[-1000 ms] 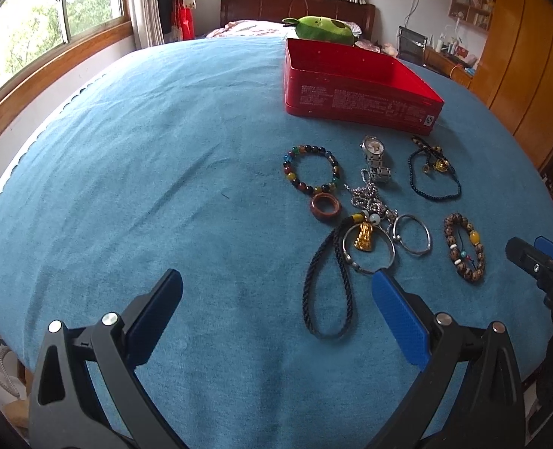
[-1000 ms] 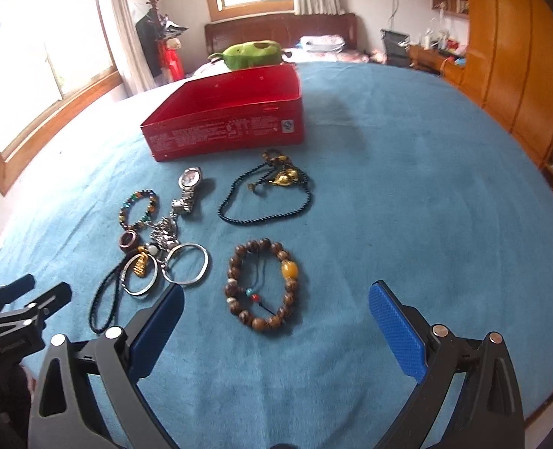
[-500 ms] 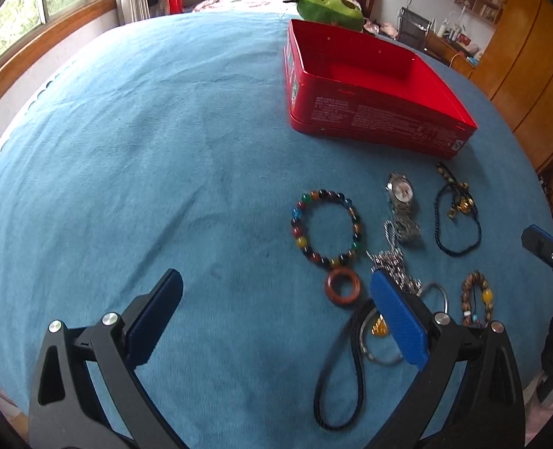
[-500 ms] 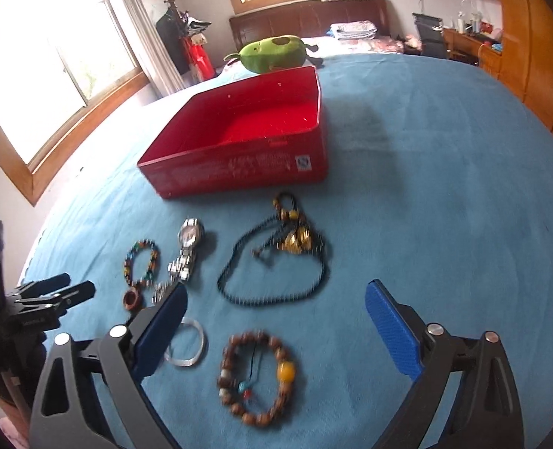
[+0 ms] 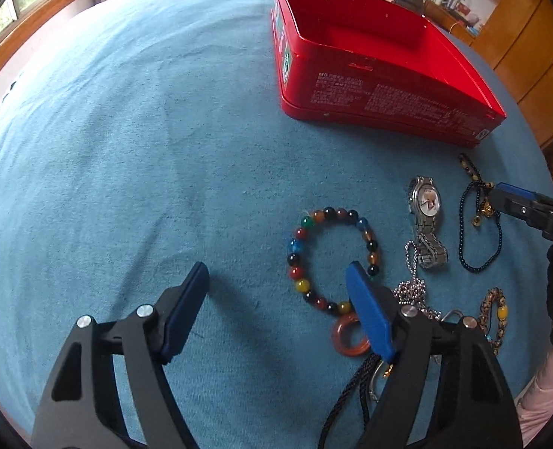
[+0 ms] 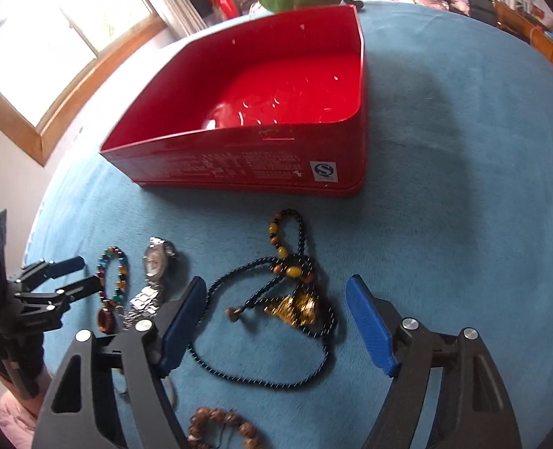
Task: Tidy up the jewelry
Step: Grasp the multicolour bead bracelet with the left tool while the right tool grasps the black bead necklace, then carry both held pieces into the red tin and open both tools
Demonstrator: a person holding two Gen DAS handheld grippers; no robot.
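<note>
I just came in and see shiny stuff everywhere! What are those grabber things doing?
A person holds a grabber in each hand and is tidying jewelry on a blue blanket. The left gripper hovers open by the colorful bead bracelet. The right gripper hovers open over the dark bead necklace with its gold charm. Neither holds anything. The red box looks empty, so the watch and wooden bead bracelet lie outside it too.
</note>
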